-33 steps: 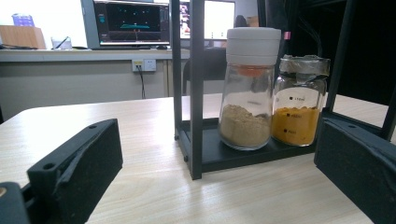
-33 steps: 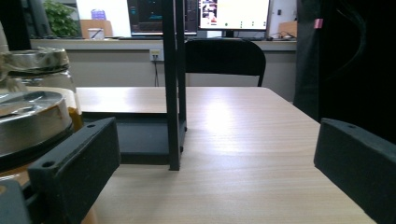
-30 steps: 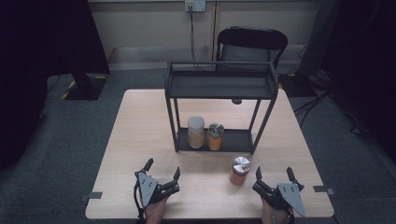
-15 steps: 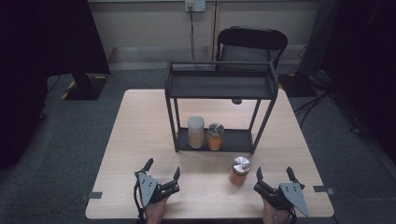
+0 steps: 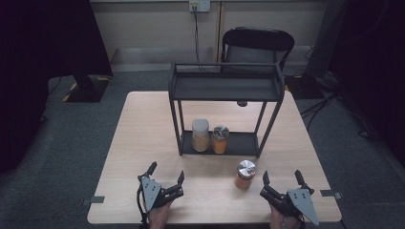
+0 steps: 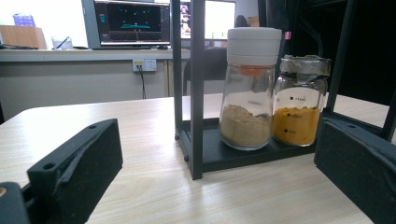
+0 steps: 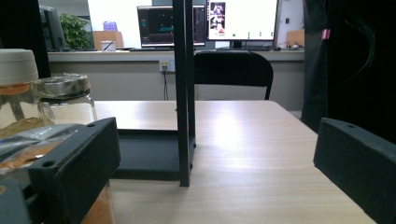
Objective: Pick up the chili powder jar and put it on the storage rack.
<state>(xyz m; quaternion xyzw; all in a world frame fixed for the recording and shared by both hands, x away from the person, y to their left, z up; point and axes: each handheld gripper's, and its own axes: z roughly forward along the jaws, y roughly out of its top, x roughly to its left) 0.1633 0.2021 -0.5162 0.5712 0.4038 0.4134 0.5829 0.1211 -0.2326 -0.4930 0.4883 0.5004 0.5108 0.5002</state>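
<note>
A black two-tier rack (image 5: pixel 224 87) stands mid-table. On its lower shelf are a white-lidded jar of tan powder (image 5: pixel 200 135) and a silver-lidded jar of orange powder (image 5: pixel 220 139). A third jar with a silver lid (image 5: pixel 245 174) stands loose on the table in front of the rack. My left gripper (image 5: pixel 166 171) rests open near the front edge, aimed at the shelf jars (image 6: pixel 250 88) (image 6: pixel 301 105). My right gripper (image 5: pixel 282 175) is open just right of the loose jar (image 7: pixel 28 154), which sits partly behind its left jaw. Both grippers hold nothing.
The wooden table (image 5: pixel 143 124) has bare room to the left and right of the rack. A black chair (image 5: pixel 258 43) stands behind the table's far edge. The rack's upper shelf (image 5: pixel 224 90) has nothing on it. Dark floor surrounds the table.
</note>
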